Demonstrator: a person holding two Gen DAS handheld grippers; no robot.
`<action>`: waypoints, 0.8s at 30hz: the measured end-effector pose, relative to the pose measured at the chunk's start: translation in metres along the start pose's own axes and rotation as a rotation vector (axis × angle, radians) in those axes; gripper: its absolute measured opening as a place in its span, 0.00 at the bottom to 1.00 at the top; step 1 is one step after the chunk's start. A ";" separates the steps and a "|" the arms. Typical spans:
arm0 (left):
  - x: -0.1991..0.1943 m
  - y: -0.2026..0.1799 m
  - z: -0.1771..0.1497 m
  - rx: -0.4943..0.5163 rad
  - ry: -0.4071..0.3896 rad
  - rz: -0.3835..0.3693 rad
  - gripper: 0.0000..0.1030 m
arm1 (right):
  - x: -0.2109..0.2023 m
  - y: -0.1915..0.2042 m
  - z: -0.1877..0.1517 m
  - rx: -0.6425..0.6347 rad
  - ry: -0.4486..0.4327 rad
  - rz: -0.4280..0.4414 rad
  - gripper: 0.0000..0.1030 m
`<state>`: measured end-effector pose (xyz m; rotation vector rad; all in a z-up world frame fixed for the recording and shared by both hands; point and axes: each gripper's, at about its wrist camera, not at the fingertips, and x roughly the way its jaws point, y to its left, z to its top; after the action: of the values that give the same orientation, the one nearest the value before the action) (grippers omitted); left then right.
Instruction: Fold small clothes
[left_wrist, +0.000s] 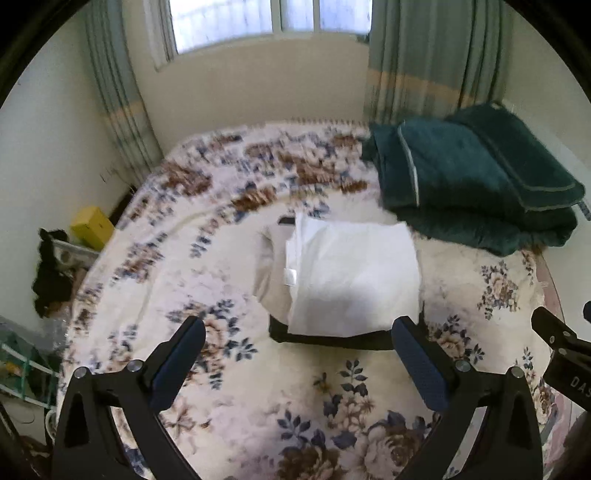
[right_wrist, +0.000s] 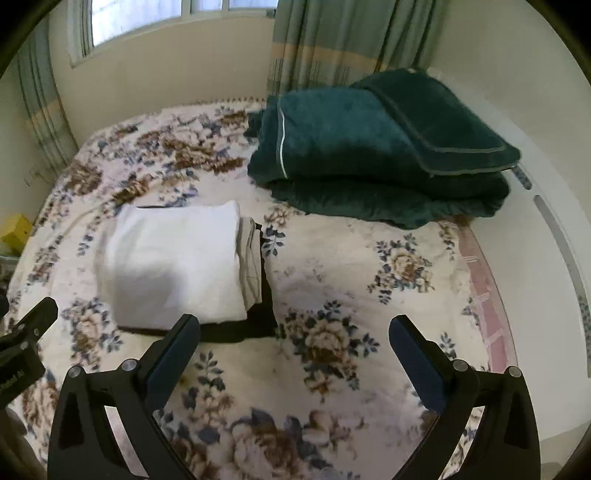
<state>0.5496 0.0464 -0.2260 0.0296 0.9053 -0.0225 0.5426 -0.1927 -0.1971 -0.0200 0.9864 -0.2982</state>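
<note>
A folded white garment (left_wrist: 351, 280) lies on top of a stack on the floral bedspread (left_wrist: 207, 295), over a folded beige garment (left_wrist: 266, 266) and a black one (left_wrist: 332, 339). The stack also shows in the right wrist view: white (right_wrist: 173, 266), beige (right_wrist: 251, 258), black (right_wrist: 258, 321). My left gripper (left_wrist: 299, 332) is open and empty, just short of the stack's near edge. My right gripper (right_wrist: 295, 328) is open and empty, to the right of the stack's near corner. Each gripper's body shows at the edge of the other's view (left_wrist: 565, 354) (right_wrist: 26, 339).
A folded dark green blanket (left_wrist: 476, 184) (right_wrist: 384, 147) lies at the bed's far right. Curtains (left_wrist: 436, 55) and a window (left_wrist: 273, 18) stand behind the bed. A yellow box (left_wrist: 92, 225) and clutter sit left of the bed. A white wall (right_wrist: 554, 184) runs along the right.
</note>
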 end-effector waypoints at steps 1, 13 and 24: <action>-0.013 0.002 -0.003 -0.005 -0.014 0.004 1.00 | -0.021 -0.004 -0.006 -0.002 -0.018 -0.002 1.00; -0.194 0.012 -0.048 -0.036 -0.175 -0.002 1.00 | -0.249 -0.043 -0.075 -0.006 -0.247 0.031 1.00; -0.278 0.009 -0.087 -0.022 -0.249 0.003 1.00 | -0.363 -0.071 -0.134 0.001 -0.339 0.087 1.00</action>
<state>0.3096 0.0608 -0.0608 0.0072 0.6565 -0.0128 0.2283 -0.1512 0.0366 -0.0258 0.6484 -0.2066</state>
